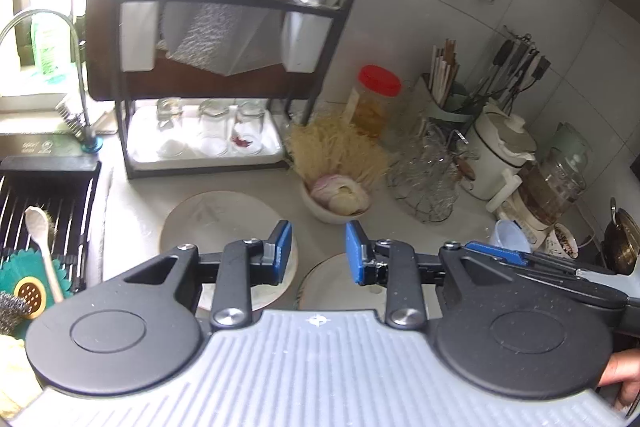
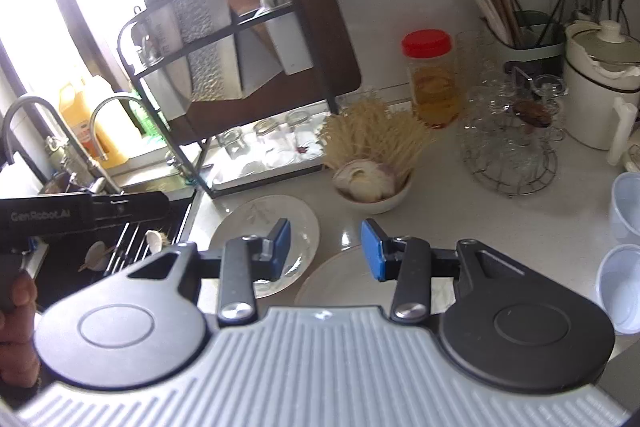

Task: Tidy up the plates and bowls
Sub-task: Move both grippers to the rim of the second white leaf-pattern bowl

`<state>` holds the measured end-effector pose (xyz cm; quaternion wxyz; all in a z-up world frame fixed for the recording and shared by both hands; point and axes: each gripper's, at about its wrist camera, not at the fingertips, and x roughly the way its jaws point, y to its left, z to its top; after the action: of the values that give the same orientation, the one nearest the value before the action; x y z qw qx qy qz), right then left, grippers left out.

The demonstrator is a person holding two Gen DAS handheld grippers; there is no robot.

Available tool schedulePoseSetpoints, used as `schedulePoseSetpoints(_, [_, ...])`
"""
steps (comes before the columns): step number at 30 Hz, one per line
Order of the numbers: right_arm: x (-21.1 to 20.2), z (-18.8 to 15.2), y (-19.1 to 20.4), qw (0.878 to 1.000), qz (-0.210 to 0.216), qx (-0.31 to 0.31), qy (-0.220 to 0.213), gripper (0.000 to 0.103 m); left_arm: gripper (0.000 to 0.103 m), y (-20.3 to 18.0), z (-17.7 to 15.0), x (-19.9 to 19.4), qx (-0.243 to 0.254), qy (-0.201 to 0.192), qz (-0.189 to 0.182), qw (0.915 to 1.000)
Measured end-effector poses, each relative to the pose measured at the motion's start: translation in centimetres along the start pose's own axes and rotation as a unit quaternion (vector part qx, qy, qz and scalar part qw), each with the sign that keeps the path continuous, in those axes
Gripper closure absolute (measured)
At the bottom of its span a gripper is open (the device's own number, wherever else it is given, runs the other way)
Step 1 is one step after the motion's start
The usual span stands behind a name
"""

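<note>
Plates (image 1: 224,223) on counter | left gripper (image 1: 318,253) and right gripper (image 2: 326,249): jaws part open, empty | approach rim low, pinch edge, lift level toward rack (image 1: 224,67)

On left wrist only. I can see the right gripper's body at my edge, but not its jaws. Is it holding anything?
Observer: No. The right gripper is open, with nothing between its blue pads.
Operator: I count one clear cup on the right. Any more?
Observer: Two in all: a far cup and a near cup, at the far right.
Operator: Anything behind the faucet besides the green bottle?
Observer: Yes, an orange jug by the window.
</note>
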<state>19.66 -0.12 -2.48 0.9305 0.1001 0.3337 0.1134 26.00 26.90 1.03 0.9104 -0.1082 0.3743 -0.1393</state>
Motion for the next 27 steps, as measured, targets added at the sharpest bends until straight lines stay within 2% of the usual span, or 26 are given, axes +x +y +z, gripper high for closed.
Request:
schedulePoseSetpoints(10, [2.7, 0.1, 2.4, 1.0, 0.002, -0.011, 0.021, 0.061, 0.066, 4.3, -0.5, 0.9, -0.033, 0.006, 0.016, 0.9993])
schedulePoseSetpoints(13, [3.2, 0.3, 2.5, 1.0, 0.0, -0.011, 0.022, 0.061, 0.066, 5.4, -0.2, 2.3, -0.051, 0.014, 0.005, 0.9986])
schedulePoseSetpoints(18, [5.7, 0.8, 2.7, 0.999, -0.019, 0.0, 0.028, 0.061, 0.065, 6.1, 0.6, 3.9, -0.039, 0.013, 0.006, 0.9991])
schedulePoseSetpoints(25, [10.3, 1.5, 2.3, 0.998, -0.013, 0.031, 0.044, 0.061, 0.06, 9.1, 1.1, 7.7, -0.072, 0.053, -0.012, 0.9959])
schedulePoseSetpoints(27, [11.5, 1.5, 2.0, 0.998, -0.012, 0.039, 0.057, 0.061, 0.058, 9.9, 1.2, 8.9, -0.073, 0.065, -0.005, 0.9952])
